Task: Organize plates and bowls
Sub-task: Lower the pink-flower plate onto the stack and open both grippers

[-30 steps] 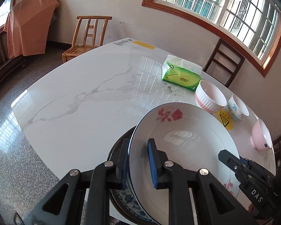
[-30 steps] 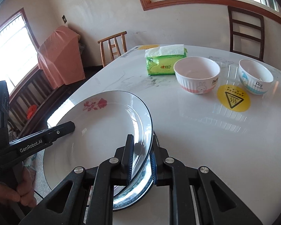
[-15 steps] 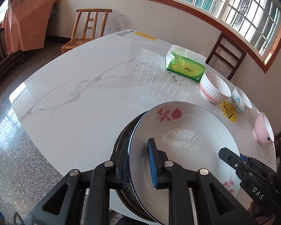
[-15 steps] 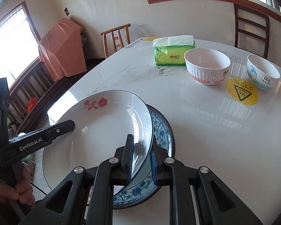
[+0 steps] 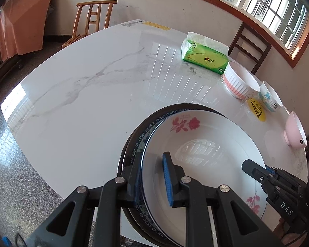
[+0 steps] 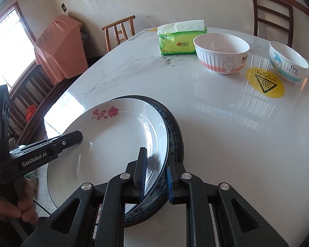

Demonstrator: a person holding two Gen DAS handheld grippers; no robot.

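White rose plate (image 6: 113, 144) is clamped by both tools (image 5: 152, 177) (image 6: 155, 177) — only the left view shows the pink bowl (image 5: 294, 131).

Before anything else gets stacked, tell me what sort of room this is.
Most likely a home dining room: a large white marble-look table with wooden chairs around it, household bowls and a tissue pack on top, and barred windows along the wall.

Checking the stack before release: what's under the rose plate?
A blue-patterned plate lies under the rose plate; only its rim shows, the rest is covered.
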